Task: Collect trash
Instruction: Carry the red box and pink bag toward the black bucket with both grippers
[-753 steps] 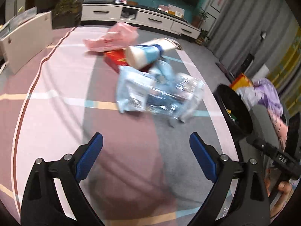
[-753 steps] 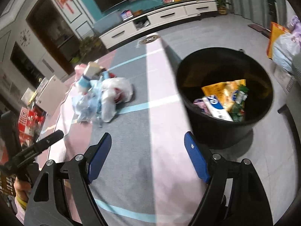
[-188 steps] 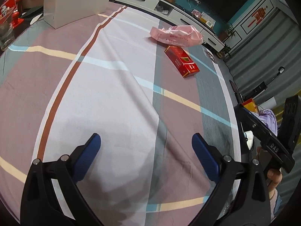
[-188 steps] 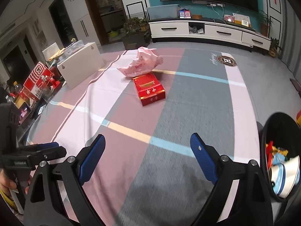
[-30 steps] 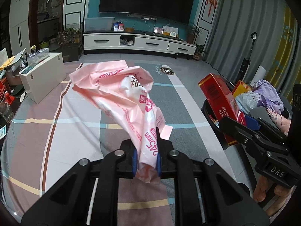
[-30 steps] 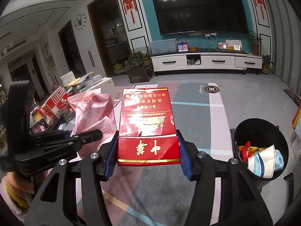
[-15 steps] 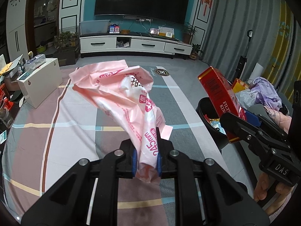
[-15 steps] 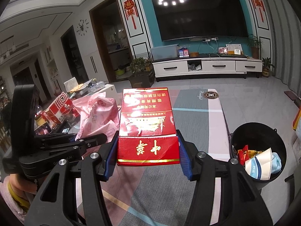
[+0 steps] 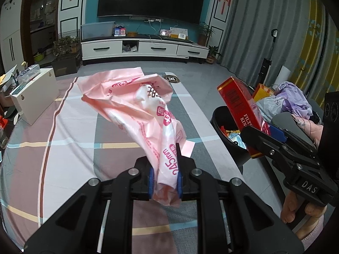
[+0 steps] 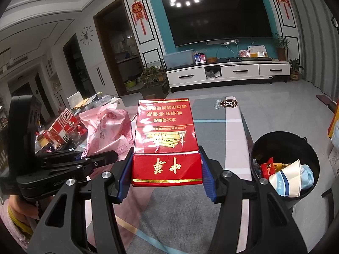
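Right wrist: right hand-held gripper (image 10: 166,176) clamps red carton (image 10: 165,139); left hand-held gripper (image 9: 164,180) pinches pink bag (image 9: 135,105). Centre over black bin (image 10: 285,146) before releasing.

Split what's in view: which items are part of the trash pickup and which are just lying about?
Part of the job:
- pink plastic bag, clamped in the left gripper
- red carton, clamped in the right gripper
- black bin, already holding trash

Just lying about:
- white box on the rug's left edge
- TV console
- purple clothes pile
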The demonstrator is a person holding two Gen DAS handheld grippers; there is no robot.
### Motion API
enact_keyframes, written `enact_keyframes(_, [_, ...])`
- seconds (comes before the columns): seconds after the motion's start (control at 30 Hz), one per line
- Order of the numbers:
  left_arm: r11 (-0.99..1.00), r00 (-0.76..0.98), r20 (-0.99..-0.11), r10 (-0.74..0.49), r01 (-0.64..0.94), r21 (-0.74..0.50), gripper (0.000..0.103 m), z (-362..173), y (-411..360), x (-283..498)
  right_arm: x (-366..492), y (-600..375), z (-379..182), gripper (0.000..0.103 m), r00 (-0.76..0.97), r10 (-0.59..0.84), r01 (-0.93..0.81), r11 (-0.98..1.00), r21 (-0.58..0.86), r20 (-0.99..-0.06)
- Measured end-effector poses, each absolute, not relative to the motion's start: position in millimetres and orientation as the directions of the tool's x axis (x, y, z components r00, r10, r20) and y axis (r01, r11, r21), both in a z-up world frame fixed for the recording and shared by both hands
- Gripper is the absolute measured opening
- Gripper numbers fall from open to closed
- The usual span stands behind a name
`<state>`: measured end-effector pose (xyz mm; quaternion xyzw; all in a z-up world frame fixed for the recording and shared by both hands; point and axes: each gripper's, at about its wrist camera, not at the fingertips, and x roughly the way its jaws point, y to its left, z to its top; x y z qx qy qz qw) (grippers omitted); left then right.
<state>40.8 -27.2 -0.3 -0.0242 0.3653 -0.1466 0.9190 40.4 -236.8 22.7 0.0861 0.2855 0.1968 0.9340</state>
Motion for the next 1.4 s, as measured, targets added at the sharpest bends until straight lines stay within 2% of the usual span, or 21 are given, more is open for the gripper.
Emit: enact_keyframes(1.4, [0.943,0.653,-0.685,-0.324,0.281,-0.178,0.018,-8.2,-44.8,46.6,38.7,-248.6,21.0,0.056,0.759,0.425,-0.312,0.902,0.297,-0.494])
